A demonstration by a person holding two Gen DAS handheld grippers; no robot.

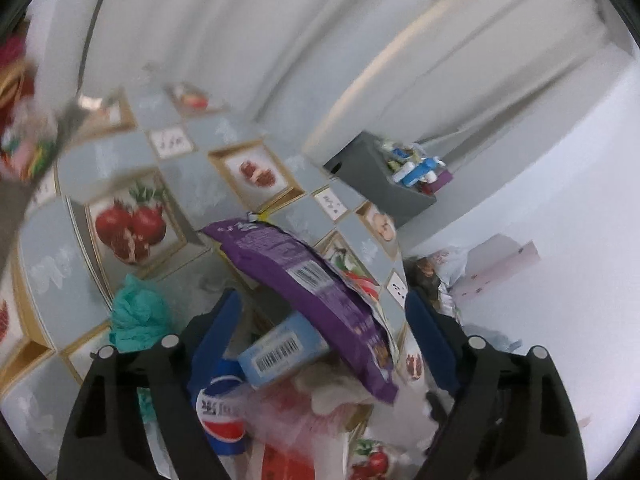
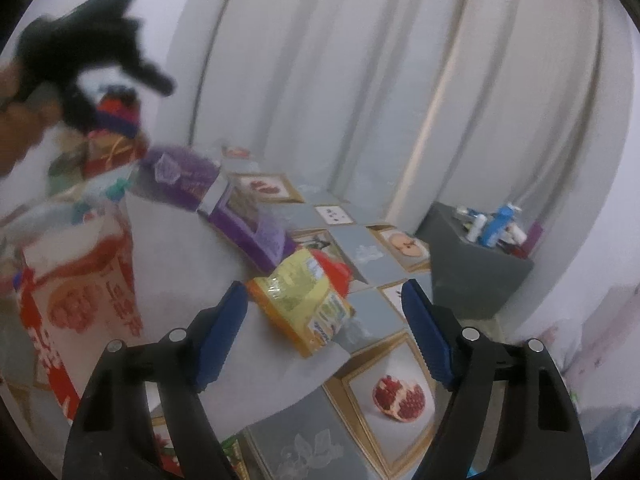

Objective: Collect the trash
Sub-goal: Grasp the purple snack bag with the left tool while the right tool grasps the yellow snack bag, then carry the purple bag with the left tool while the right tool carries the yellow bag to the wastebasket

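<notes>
**Both grippers spread wide over a table of litter**

A purple snack wrapper (image 1: pixel 308 280) lies tilted across a heap of rubbish, its lower end resting on a light blue barcoded box (image 1: pixel 280 350); a Pepsi can (image 1: pixel 220 412) sits just beside the box, and a crumpled teal tissue (image 1: pixel 138 312) lies near the heap on the fruit-print tablecloth (image 1: pixel 132 220). The left gripper (image 1: pixel 324 328) hangs over this heap with its blue pads far apart, gripping nothing, though the wrapper and box lie between its jaws.

In the right wrist view a yellow snack packet (image 2: pixel 308 300) lies on a sheet of white paper (image 2: pixel 180 272), a red scrap touching its far end; the right gripper (image 2: pixel 324 328) is likewise wide open and holds nothing, the packet lying between its pads. A purple box (image 2: pixel 248 224) sits beyond the packet; a red-and-white bag (image 2: pixel 76 296) stands to the left.

A grey bin (image 1: pixel 380 184) of discarded bottles stands well apart by the white curtain (image 2: pixel 360 80).
</notes>
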